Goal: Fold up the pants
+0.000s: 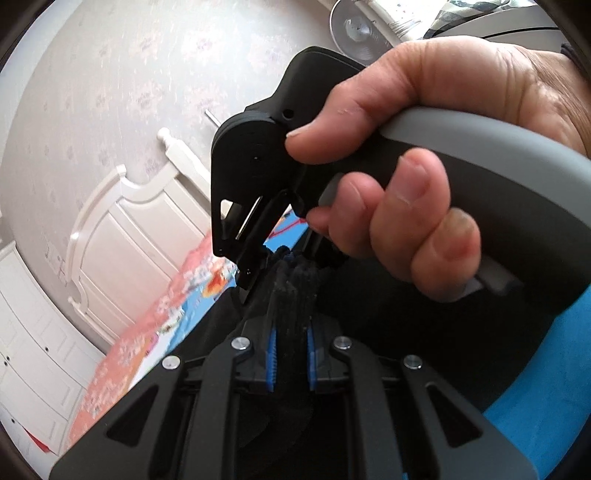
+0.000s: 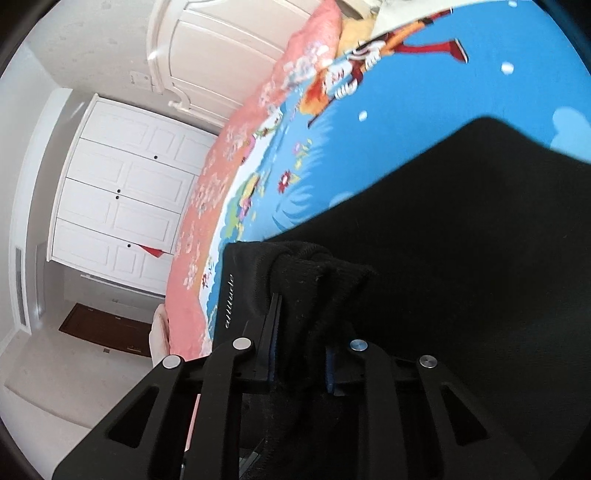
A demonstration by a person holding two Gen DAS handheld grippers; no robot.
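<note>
The black pants (image 2: 461, 258) lie spread over a blue cartoon bedsheet (image 2: 406, 92). A bunched, ribbed edge of the pants (image 2: 317, 273) is clamped in my right gripper (image 2: 301, 321), which is shut on it. In the left wrist view my left gripper (image 1: 291, 317) is shut on a fold of the same black pants (image 1: 291, 280). Straight ahead of it, very close, a person's hand (image 1: 424, 155) holds the right gripper (image 1: 291, 258), and both grippers pinch the fabric almost at one spot.
A pink flowered cover (image 2: 207, 206) runs along the bed's edge. Beyond it stand a white headboard (image 2: 207, 48) and a white wardrobe (image 2: 122, 199), with bare floor (image 2: 55, 369) below. A fan (image 1: 354, 29) is at the top of the left wrist view.
</note>
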